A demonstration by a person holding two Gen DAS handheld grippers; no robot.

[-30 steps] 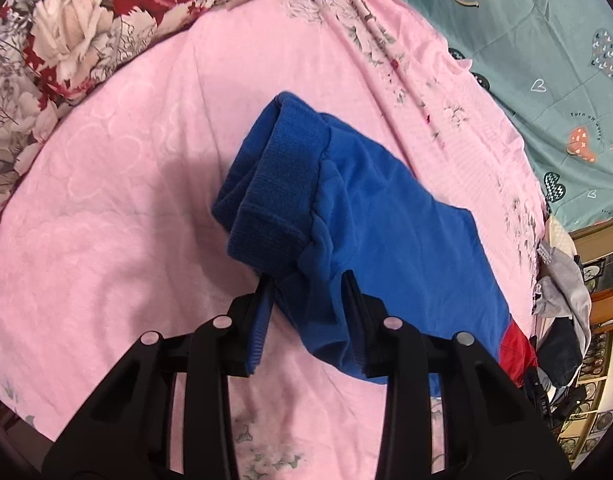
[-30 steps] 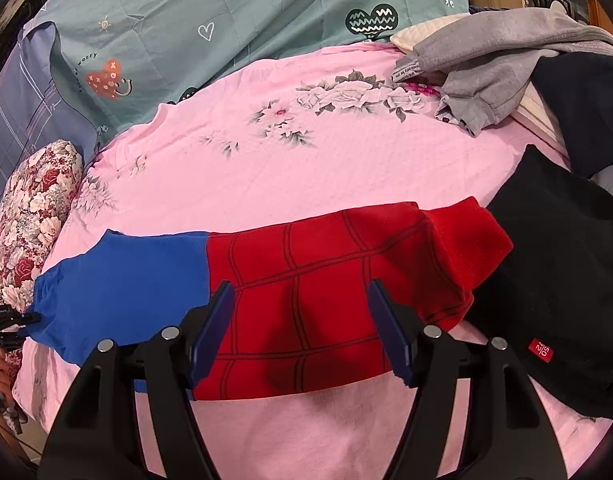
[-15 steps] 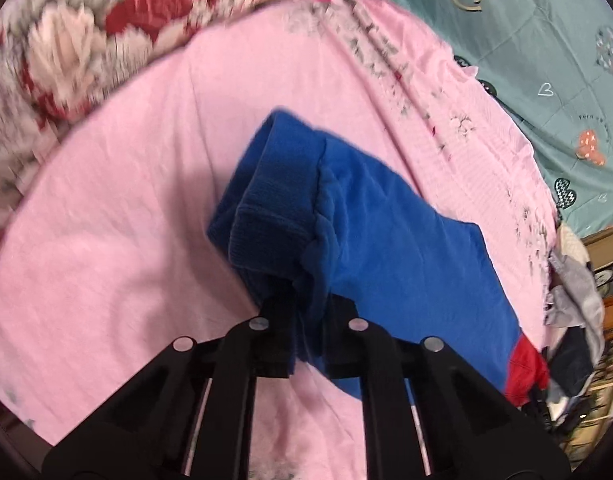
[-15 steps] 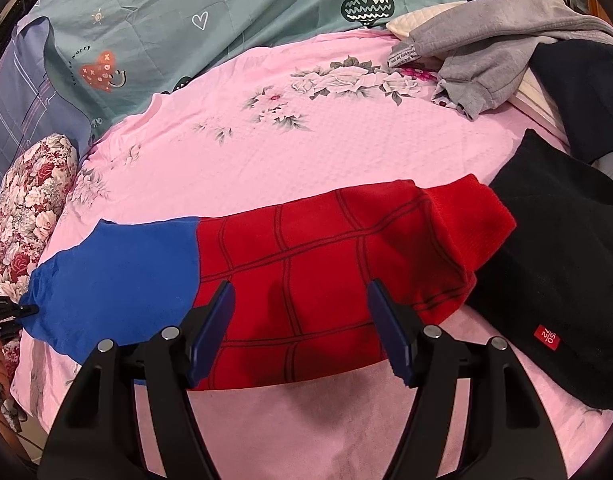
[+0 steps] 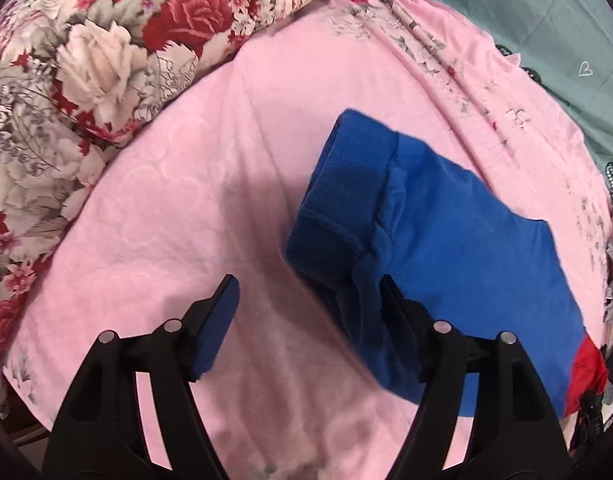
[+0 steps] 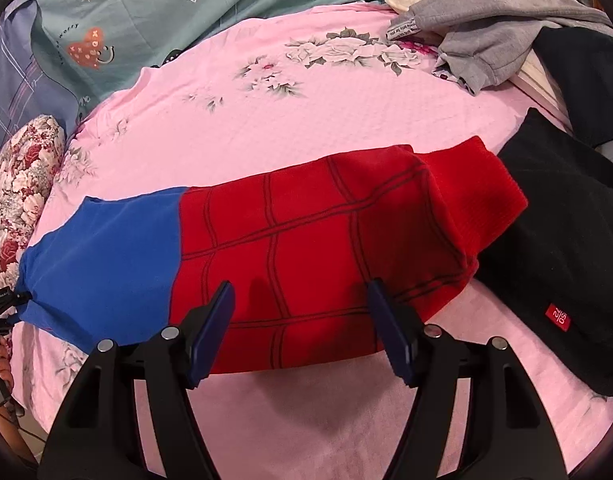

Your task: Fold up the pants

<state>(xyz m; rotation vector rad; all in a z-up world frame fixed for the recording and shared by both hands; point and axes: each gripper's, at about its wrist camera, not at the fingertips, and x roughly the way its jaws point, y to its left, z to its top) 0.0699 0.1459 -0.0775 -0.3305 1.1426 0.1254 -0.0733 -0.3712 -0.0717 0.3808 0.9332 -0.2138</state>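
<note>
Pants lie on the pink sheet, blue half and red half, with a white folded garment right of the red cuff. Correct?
Not quite. The garment right of the red cuff is black, not white, as the right wrist view shows. The pants on the pink sheet are blue and red as stated.

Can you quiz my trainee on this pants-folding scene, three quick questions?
1. True or false: the right claw is clamped on the pants.
2. Which end of the pants lies beside the left claw: A) red cuffs B) blue waistband C) neither?
3. Fill in: right of the red cuffs lies a ____ garment with a red tag.

Key: 1 false, both pads stand apart above the fabric; 2 B; 3 black.
</note>
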